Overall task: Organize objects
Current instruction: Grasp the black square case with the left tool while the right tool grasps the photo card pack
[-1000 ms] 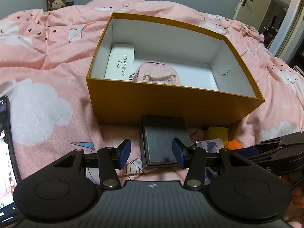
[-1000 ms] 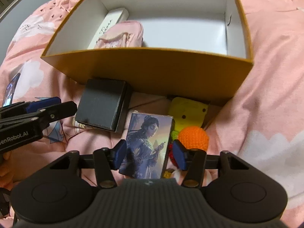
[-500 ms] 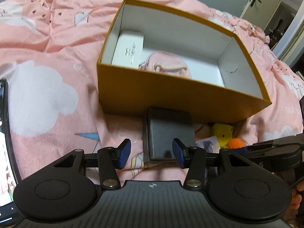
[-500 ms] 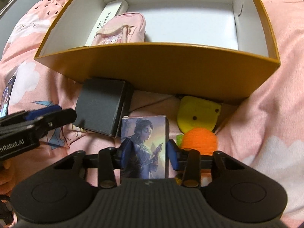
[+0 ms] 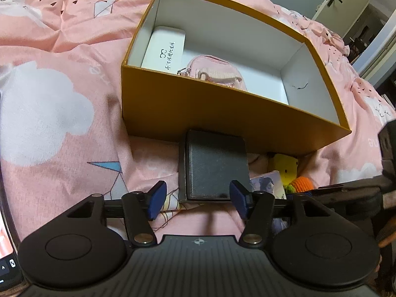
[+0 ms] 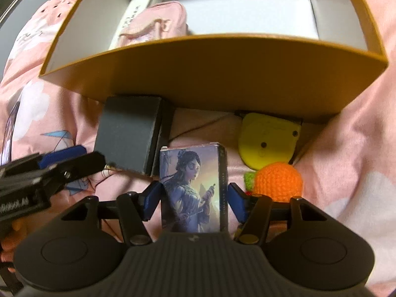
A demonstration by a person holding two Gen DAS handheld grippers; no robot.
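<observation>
You're working over a bed (image 5: 61, 113) with a rumpled pink, cloud-printed cover. On it sits an open orange box (image 5: 222, 113). Against the box's near wall lie a black case (image 5: 215, 165) and a yellow toy (image 6: 269, 143); nearer you are an illustrated card box (image 6: 193, 185) and an orange crocheted ball (image 6: 278, 182).

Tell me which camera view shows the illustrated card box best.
The right wrist view. There the illustrated card box stands front-on and near whole between the blue pads of the right gripper. The left wrist view catches only a corner of it, behind the black box.
</observation>
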